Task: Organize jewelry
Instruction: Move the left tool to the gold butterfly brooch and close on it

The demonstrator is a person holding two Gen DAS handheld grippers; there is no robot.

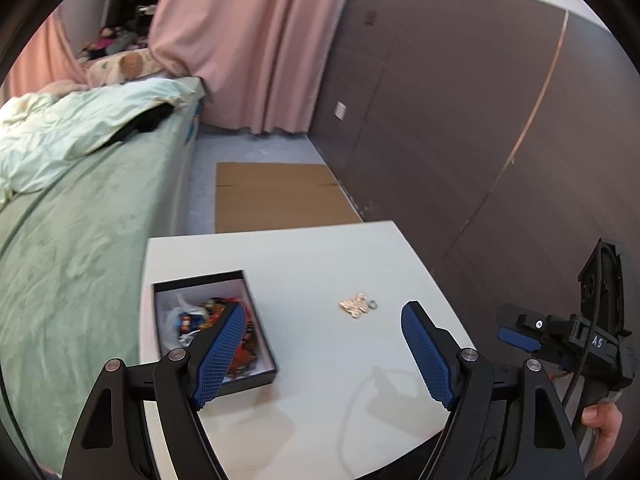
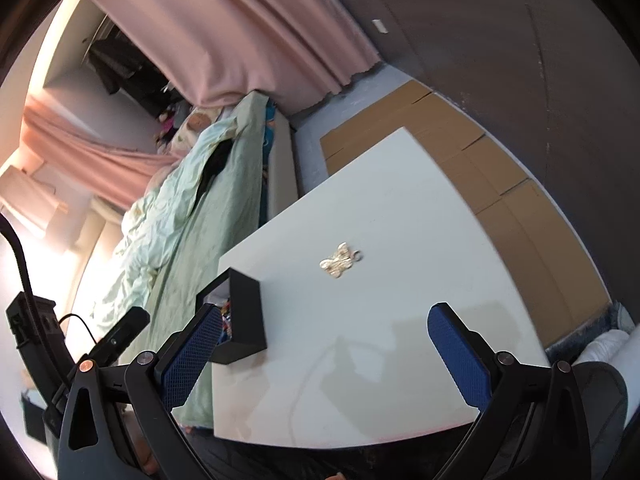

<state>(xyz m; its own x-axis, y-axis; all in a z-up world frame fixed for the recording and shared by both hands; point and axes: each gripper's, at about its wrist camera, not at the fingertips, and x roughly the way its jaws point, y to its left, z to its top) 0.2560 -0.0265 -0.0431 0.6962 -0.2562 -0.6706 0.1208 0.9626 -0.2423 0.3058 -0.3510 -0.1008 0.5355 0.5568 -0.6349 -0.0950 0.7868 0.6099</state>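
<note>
- jewelry for sorting sits in two spots on a white desk (image 1: 320,264): a mixed colourful heap inside a black box, and a loose gold piece out on the bare top.
- bed (image 1: 80,248) with a green cover runs along the desk's left side in the left wrist view, a pale crumpled quilt (image 1: 72,128) piled at its far end.
- pink curtain (image 1: 256,48) hangs beyond the bed; a dark panelled wall (image 1: 460,120) runs along the right.
- flattened cardboard (image 1: 276,196) lies on the floor past the desk's far edge.
- black box (image 1: 214,330), lid off and white inside, stands at the desk's left edge, its contents partly hidden behind a blue pad.
- left gripper (image 1: 326,354) hovers over the near part of the desk, jaws spread wide with nothing between them, left pad over the box.
- right gripper (image 2: 326,356) is likewise above the desk, jaws at full spread and empty; in the left wrist view it shows at the right edge with a hand (image 1: 604,424) on its handle.
- gold jewelry piece (image 1: 355,305), roughly butterfly-shaped, lies near the desk's middle, well apart from the box, ahead of both grippers.
- small silver ring (image 1: 374,304) lies just beside the gold piece on its right.
</note>
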